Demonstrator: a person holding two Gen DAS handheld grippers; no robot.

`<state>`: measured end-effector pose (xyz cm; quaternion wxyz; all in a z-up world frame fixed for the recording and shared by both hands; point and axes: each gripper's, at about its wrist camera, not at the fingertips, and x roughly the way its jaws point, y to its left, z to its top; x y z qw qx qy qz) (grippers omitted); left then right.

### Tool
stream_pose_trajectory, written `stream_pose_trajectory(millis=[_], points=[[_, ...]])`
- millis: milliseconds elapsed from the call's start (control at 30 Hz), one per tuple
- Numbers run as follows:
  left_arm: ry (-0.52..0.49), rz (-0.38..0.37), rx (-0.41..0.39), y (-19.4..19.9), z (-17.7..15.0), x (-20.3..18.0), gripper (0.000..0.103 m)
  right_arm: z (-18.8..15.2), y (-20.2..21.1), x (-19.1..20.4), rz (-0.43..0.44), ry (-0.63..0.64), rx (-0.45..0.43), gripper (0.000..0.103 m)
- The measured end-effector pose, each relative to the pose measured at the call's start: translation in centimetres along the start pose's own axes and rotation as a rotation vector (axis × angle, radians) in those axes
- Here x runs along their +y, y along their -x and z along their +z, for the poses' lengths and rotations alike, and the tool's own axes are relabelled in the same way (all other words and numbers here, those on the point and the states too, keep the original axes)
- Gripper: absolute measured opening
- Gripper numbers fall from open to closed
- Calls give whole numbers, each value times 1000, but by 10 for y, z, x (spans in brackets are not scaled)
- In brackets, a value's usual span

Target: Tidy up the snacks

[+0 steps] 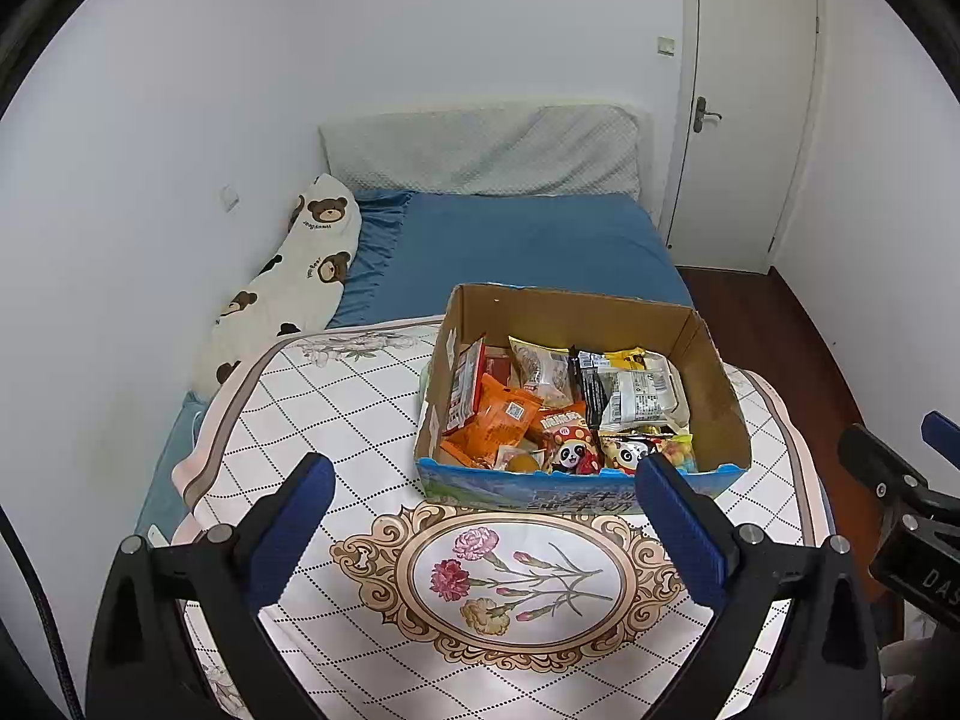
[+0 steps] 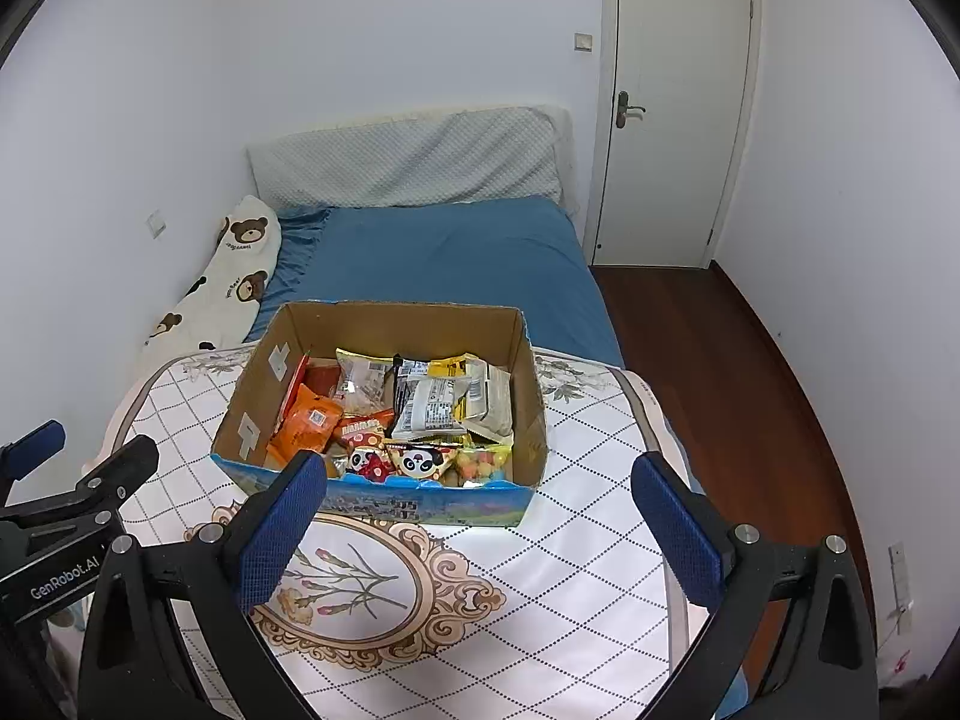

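An open cardboard box (image 1: 714, 384) (image 2: 531, 396) with a blue printed front stands on a floral-patterned cloth. It holds several snack packets: orange packets (image 1: 501, 426) (image 2: 309, 420), panda packets (image 1: 573, 456) (image 2: 417, 459), white and black packets (image 1: 636, 396) (image 2: 438, 402). My left gripper (image 1: 483, 468) is open and empty, above the cloth just in front of the box. My right gripper (image 2: 480, 471) is open and empty, in front of the box, its left finger (image 2: 282, 528) over the box's near left corner. Each gripper shows at the edge of the other's view.
The patterned cloth (image 1: 336, 396) (image 2: 600, 516) covers the near part of a bed with a blue sheet (image 1: 528, 246) (image 2: 444, 258). A bear-print pillow (image 1: 294, 282) (image 2: 234, 276) lies along the left wall. A grey headboard cushion, a white door (image 2: 678, 108) and wooden floor (image 2: 720, 360) stand behind and right.
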<state>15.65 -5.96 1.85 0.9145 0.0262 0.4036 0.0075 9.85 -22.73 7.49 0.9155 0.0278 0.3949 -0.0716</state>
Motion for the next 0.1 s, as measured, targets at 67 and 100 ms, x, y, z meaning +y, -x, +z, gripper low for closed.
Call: stream_pose_trajectory(millis=[67,100], points=[[1,3,-4,0,0,0,103,0,0,0,1,0,1,103],[1,2,-6,0,-1,0,103,0,0,0,0,0,0,103]])
